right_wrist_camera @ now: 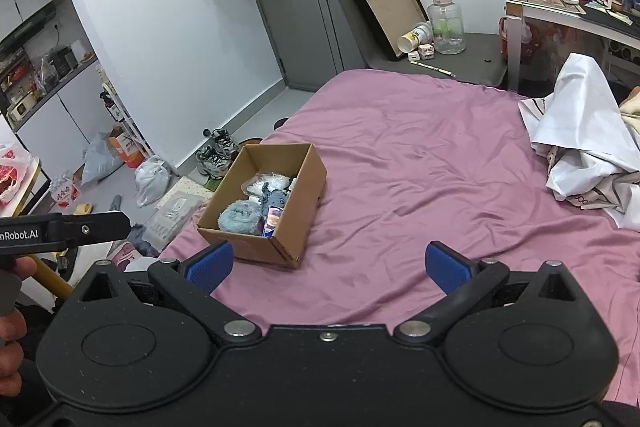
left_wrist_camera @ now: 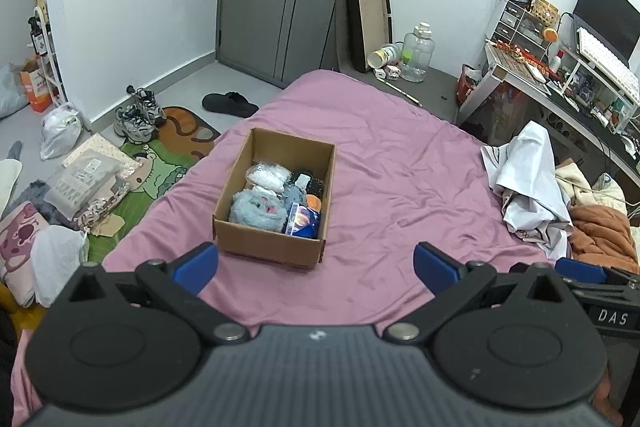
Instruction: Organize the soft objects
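An open brown cardboard box (left_wrist_camera: pixel 276 199) sat on the wrinkled pink bedsheet (left_wrist_camera: pixel 400 167), a little left of centre in the left wrist view and left of centre in the right wrist view (right_wrist_camera: pixel 262 205). Inside it lay a fluffy pale-blue plush item (left_wrist_camera: pixel 258 213) toward the near end, a crinkled clear plastic bag of white stuff (left_wrist_camera: pixel 267 175) toward the far end, and a blue-and-orange printed packet (left_wrist_camera: pixel 304 221) standing against the near right corner; some dark items lay along the right wall, too jumbled to name.

The left gripper (left_wrist_camera: pixel 316 263) hung at the bottom of its frame with its blue-padded fingers spread wide and nothing between them, apart from the box and nearer the camera. The right gripper (right_wrist_camera: pixel 328 265) was likewise spread wide and empty, low in its frame, the box up and to its left.

At the right edge of both views a crumpled white sheet or garment (left_wrist_camera: pixel 524 187) was heaped beside a rust-orange fabric (left_wrist_camera: pixel 600 231). If those count as soft objects yet to be sorted, the job looked unfinished.

Risks from here, as I judged them: the box looked light and sat on slack fabric, so a push from one finger could skid or tip it toward the bed's left edge and the cluttered floor. Loose cloth could slip from a pinch, or drag the bedsheet with it if the fingers bit too deep. The box was also nearly full, so anything bulky might spill over.
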